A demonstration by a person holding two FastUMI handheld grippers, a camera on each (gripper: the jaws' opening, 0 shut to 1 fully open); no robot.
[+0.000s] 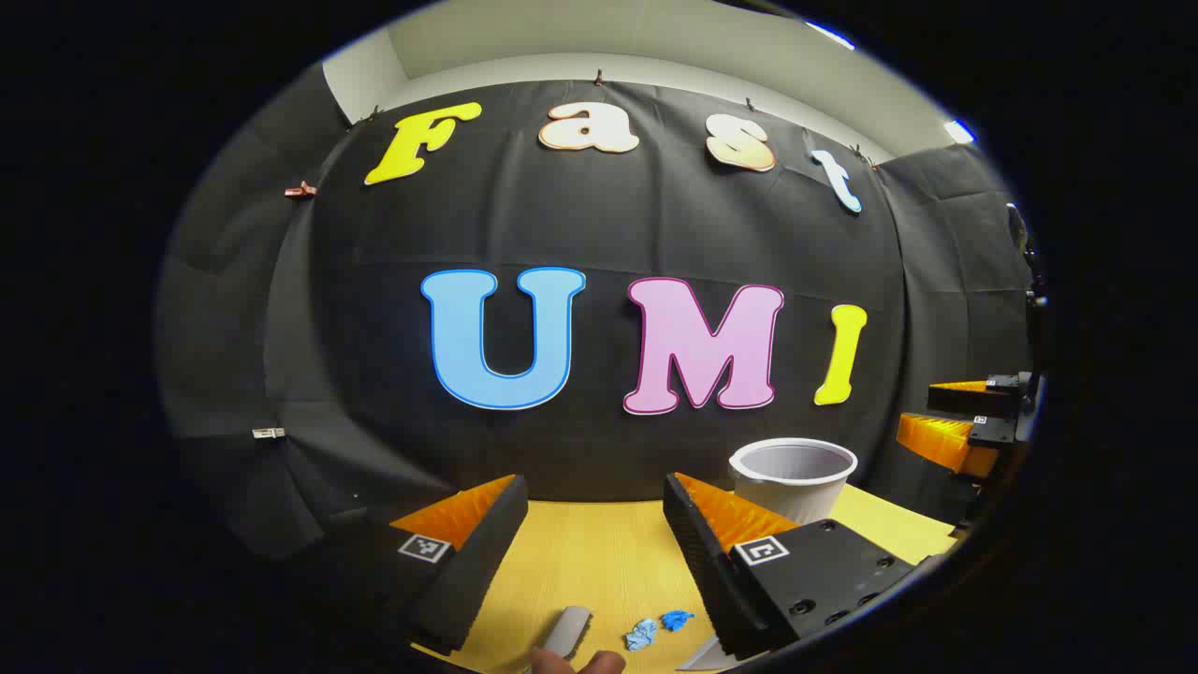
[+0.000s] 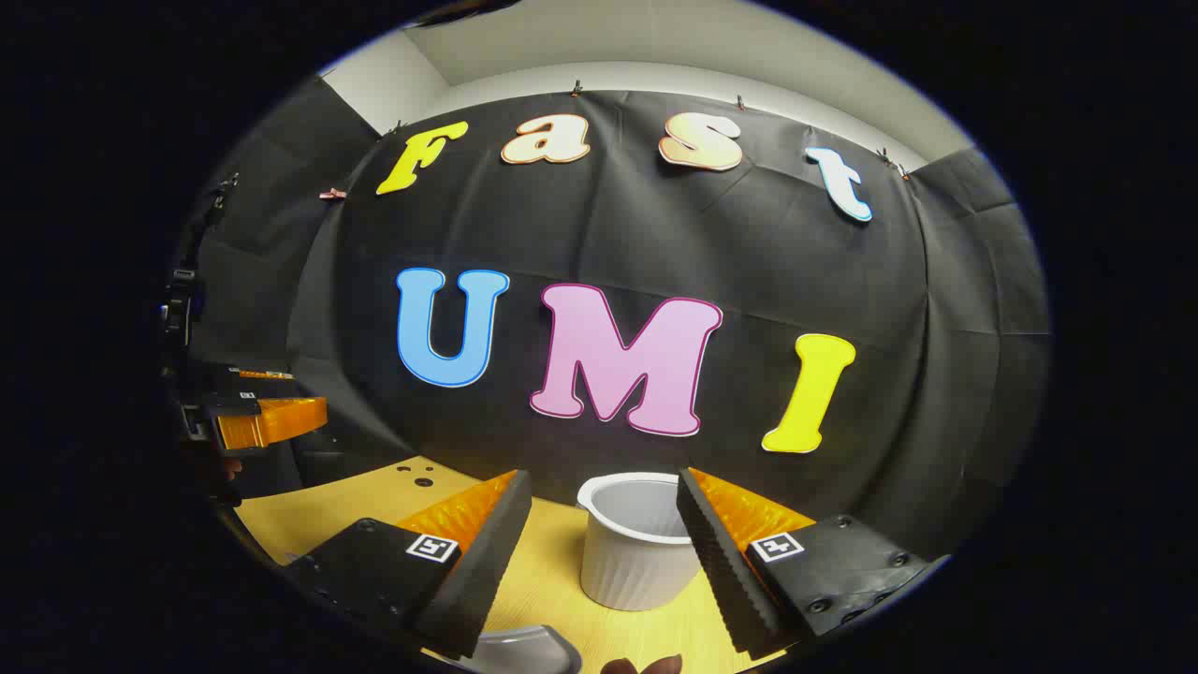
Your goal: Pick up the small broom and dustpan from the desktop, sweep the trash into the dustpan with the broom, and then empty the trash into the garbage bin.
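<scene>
Wedge-shaped fingers on the left gripper [image 1: 591, 552] and right gripper [image 2: 604, 552] — ribbed inner faces, a square black-and-white marker on each. Black mounting blocks at lower right, dotted with screws.

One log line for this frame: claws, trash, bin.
left claw: open, empty | right claw: open, empty | blue trash: on desk | bin: upright, past right claw | phase: pre-grasp

Your garbage bin [image 1: 794, 477] is a white ribbed cup, upright and open-mouthed, at the far edge of the desk [image 1: 580, 552]. Two crumpled blue trash scraps [image 1: 655, 628] lie side by side on the near desk. A grey handle [image 1: 567, 632], broom's or dustpan's you cannot tell, lies just beside them.
</scene>
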